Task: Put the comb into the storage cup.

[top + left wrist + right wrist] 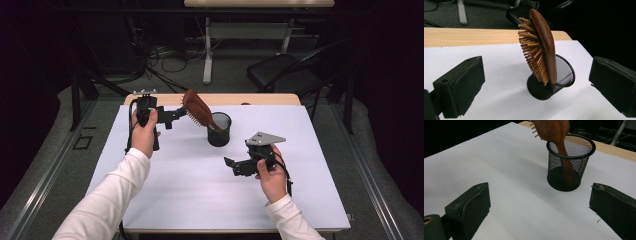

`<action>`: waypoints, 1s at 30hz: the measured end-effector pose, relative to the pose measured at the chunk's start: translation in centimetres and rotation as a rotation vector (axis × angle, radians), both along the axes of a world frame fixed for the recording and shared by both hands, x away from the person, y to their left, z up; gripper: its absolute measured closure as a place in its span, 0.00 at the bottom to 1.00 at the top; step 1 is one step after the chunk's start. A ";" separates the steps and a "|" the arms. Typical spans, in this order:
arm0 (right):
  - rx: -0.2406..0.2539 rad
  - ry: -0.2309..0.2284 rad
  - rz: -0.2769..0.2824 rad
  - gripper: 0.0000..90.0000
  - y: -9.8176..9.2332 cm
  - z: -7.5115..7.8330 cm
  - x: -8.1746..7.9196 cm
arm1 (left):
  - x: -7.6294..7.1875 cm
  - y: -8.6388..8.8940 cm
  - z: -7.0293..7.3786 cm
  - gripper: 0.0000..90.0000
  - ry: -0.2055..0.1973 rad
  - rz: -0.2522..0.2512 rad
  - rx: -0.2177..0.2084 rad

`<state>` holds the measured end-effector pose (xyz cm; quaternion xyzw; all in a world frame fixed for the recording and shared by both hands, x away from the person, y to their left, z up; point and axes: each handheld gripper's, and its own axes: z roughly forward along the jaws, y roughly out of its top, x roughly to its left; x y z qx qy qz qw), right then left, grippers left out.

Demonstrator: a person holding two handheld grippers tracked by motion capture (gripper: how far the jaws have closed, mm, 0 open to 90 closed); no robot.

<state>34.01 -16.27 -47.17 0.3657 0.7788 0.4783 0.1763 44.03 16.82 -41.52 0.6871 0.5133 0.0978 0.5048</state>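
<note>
The white tabletop [200, 190] lay bare along its near edge and toward both near corners, giving wide passage. Toward the far edge, near the middle, a black mesh cup [219, 130] stood in the way, with a wooden hairbrush [196, 107] leaning out of it toward the far left corner.

Reddish-brown wooden hairbrush [547, 47] with tan bristles, black mesh cup [570, 165], seemingly white tabletop [200, 185]
</note>
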 end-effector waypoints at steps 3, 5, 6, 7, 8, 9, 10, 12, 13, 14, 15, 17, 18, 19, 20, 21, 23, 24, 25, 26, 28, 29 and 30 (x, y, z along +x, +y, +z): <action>0.003 0.003 -0.007 0.04 -0.1 0.0 0.0 | -0.5 0.3 0.3 0.01 -0.004 -0.014 0.020; 0.001 0.002 -0.007 0.04 -0.1 0.1 0.0 | -0.9 0.5 0.4 0.01 -0.009 -0.026 0.028; 0.003 0.002 -0.007 0.04 -0.1 0.1 0.0 | -1.1 0.6 0.5 0.01 -0.010 -0.031 0.032; 0.002 0.000 -0.006 0.04 -0.1 0.2 0.0 | -1.2 0.7 0.5 0.01 -0.011 -0.038 0.037; 0.002 0.001 -0.006 0.04 -0.1 0.2 0.0 | -1.4 0.8 0.5 0.01 -0.014 -0.043 0.043; 0.001 -0.002 -0.005 0.04 -0.2 0.2 0.0 | -1.6 0.9 0.5 0.02 -0.016 -0.050 0.050; 0.002 -0.001 -0.006 0.04 -0.2 0.2 0.0 | -1.9 1.0 0.5 0.02 -0.021 -0.056 0.051; 0.004 0.002 -0.008 0.04 -0.2 0.2 -0.1 | -2.3 1.2 0.5 0.03 -0.030 -0.067 0.058; 0.005 0.001 -0.009 0.04 -0.3 0.2 0.0 | -2.5 1.3 0.6 0.04 -0.033 -0.068 0.058; 0.003 0.001 -0.009 0.04 -0.3 0.3 0.0 | -2.7 1.4 0.6 0.05 -0.037 -0.069 0.059; 0.006 0.002 -0.011 0.04 -0.3 0.3 0.0 | -2.8 1.5 0.6 0.05 -0.039 -0.075 0.059; 0.012 0.011 -0.012 0.04 -0.4 0.4 0.1 | -3.2 1.6 0.7 0.05 -0.050 -0.086 0.048; 0.013 0.012 -0.013 0.04 -0.4 0.4 0.0 | -3.5 1.7 0.8 0.05 -0.058 -0.092 0.043; 0.008 0.011 -0.012 0.04 -0.4 0.5 0.0 | -3.8 1.7 0.8 0.05 -0.067 -0.097 0.041; 0.007 0.010 -0.013 0.04 -0.4 0.5 0.0 | -4.0 1.7 0.9 0.04 -0.072 -0.103 0.041; 0.008 0.011 -0.015 0.04 -0.5 0.6 -0.1 | -4.2 1.7 0.9 0.04 -0.078 -0.112 0.041; 0.007 0.013 -0.020 0.04 -0.7 0.6 -0.2 | -4.7 1.8 0.9 0.02 -0.086 -0.128 0.043; 0.008 0.016 -0.023 0.04 -0.8 0.7 -0.3 | -4.9 1.9 0.8 0.01 -0.088 -0.135 0.046; 0.010 0.017 -0.023 0.04 -0.9 0.7 -0.4 | -5.1 1.9 0.7 0.01 -0.091 -0.143 0.047; 0.010 0.016 -0.025 0.04 -1.0 0.7 -0.5 | -5.3 2.0 0.7 0.01 -0.091 -0.151 0.050; 0.008 0.014 -0.030 0.04 -1.3 0.9 -0.6 | -5.7 2.2 0.5 0.00 -0.092 -0.162 0.048; 0.009 0.015 -0.035 0.04 -1.5 1.0 -0.8 | -5.9 2.3 0.4 0.00 -0.094 -0.166 0.048; 0.007 0.011 -0.040 0.03 -1.6 1.1 -0.9 | -6.1 2.4 0.3 0.00 -0.098 -0.171 0.050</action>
